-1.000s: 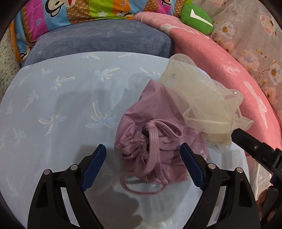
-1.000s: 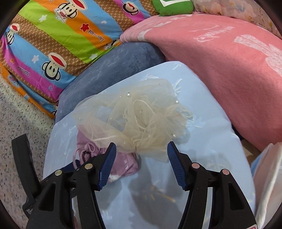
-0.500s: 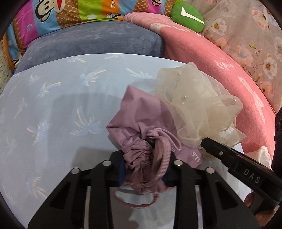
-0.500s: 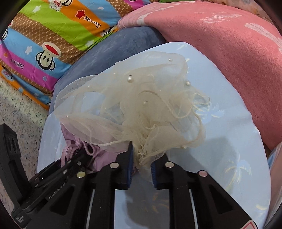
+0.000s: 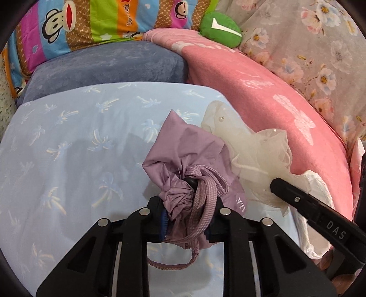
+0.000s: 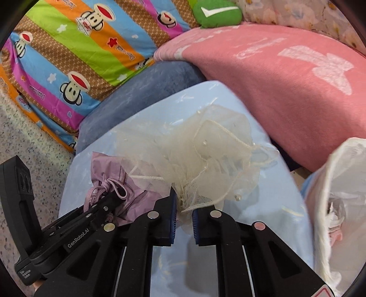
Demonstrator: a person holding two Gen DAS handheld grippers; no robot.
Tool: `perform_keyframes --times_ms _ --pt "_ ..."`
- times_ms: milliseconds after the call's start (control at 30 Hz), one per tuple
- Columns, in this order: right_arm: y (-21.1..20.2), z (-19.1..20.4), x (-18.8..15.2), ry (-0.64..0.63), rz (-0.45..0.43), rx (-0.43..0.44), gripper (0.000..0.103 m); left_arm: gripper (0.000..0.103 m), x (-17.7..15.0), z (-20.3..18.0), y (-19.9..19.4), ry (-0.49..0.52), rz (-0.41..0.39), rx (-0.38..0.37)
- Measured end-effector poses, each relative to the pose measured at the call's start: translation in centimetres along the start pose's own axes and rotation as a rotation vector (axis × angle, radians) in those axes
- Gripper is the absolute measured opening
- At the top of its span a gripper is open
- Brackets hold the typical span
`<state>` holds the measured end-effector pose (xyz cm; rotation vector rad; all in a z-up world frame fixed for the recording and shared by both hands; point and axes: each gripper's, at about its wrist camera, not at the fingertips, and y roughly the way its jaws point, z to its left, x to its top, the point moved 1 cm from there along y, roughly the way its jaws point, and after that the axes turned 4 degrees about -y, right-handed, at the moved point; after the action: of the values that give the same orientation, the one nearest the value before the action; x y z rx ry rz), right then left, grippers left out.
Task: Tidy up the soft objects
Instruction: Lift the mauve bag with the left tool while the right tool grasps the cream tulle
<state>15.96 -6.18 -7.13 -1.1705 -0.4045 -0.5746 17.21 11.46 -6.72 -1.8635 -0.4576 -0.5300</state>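
A crumpled purple drawstring pouch (image 5: pixel 183 146) hangs just above the light blue palm-print cushion (image 5: pixel 68 148), with my left gripper (image 5: pixel 188 219) shut on its gathered neck and cord. Beside it on the right is a cream tulle pouch with pearls (image 5: pixel 256 148). In the right wrist view my right gripper (image 6: pixel 184 210) is shut on the cream tulle pouch (image 6: pixel 194 155) at its bunched end. The purple pouch (image 6: pixel 109 173) and the left gripper (image 6: pixel 75 230) show at the left of that view.
A blue-grey velvet cushion (image 5: pixel 103 66) and a striped monkey-print quilt (image 5: pixel 91 20) lie behind. A pink blanket (image 5: pixel 263 96) rises on the right, with a green plush (image 5: pixel 219 29) and floral fabric (image 5: pixel 320 45) beyond. A white mesh bag (image 6: pixel 338 205) sits at the right.
Both grippers were open around the pouches a second ago; they have since shut on them and lifted both slightly off the blue cushion.
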Motion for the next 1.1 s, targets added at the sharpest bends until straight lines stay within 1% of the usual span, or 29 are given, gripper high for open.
perform_keyframes --times_ms 133,333,500,567,733,1100 --pt "-4.3 -0.5 -0.2 -0.003 -0.059 -0.004 0.011 0.022 -0.7 -1.9 -1.9 0.022 -0.022 -0.021" --pt "-10.7 -1.9 -0.8 -0.011 -0.158 -0.032 0.011 0.023 -1.9 -5.6 -4.1 0.073 -0.045 -0.057" --pt "-15.2 -4.0 -0.9 0.026 -0.229 -0.039 0.011 0.023 -2.8 -8.7 -5.1 0.117 -0.029 -0.105" --pt "-16.7 -5.0 -1.1 0.039 -0.252 -0.045 0.011 0.023 -3.2 -10.0 -5.4 0.138 -0.032 -0.113" --pt "-19.9 -7.4 -1.6 0.06 -0.299 -0.075 0.011 0.023 -4.1 -13.2 -6.0 0.201 -0.037 -0.137" --pt "-23.6 -11.6 -2.9 0.106 -0.358 -0.133 0.011 0.023 -5.5 -18.0 -6.2 0.291 -0.023 -0.178"
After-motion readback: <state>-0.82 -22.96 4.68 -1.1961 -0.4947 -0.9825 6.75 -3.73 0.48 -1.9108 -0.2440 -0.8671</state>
